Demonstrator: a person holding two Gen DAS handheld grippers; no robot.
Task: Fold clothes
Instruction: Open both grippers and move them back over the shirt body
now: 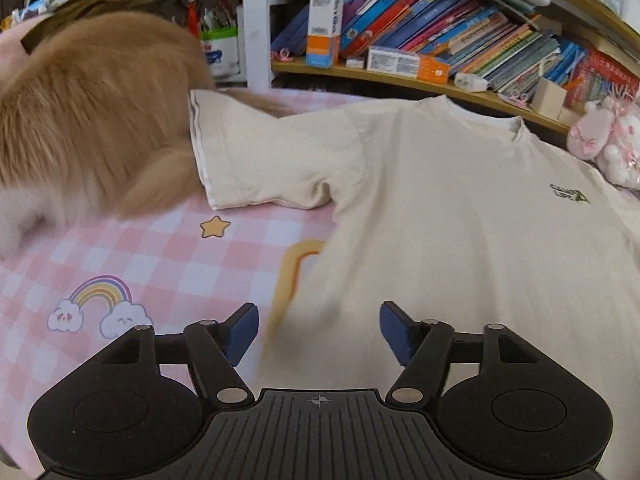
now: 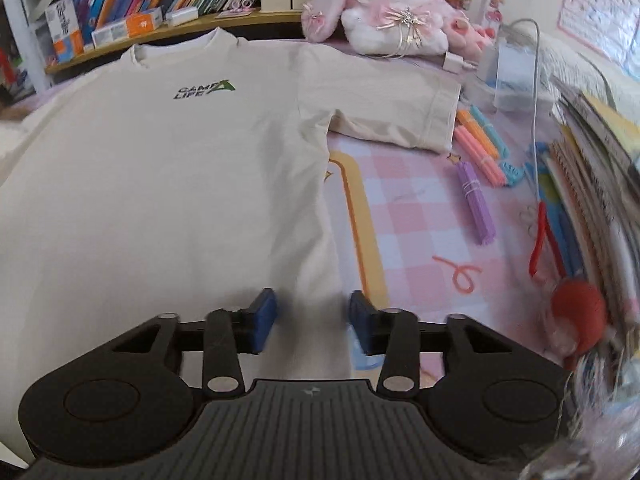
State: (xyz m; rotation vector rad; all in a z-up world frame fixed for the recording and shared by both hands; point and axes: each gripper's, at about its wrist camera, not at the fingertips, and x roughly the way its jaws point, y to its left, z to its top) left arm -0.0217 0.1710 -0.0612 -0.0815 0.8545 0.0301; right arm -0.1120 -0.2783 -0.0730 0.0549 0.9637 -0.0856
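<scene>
We have both tongs, left [image 1: 318,332] and right [image 2: 312,322], spread over the near hem corners of the T-shirt [image 1: 460,216], which lies flat across the checked worktop [image 1: 168,264] with sleeves out, no fold yet made.

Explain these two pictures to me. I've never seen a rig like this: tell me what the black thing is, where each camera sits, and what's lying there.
Each black thing is a hand-held two-finger tool; a person carries one per hand, with a camera looking along its blue fingers. One picture is from the left tool, the other from the right tool. Both are open, holding nothing. A cream T-shirt lies flat on a pink checked sheet. A furry tan animal sits by one sleeve; a plush bunny and craft sticks lie near the other.
</scene>
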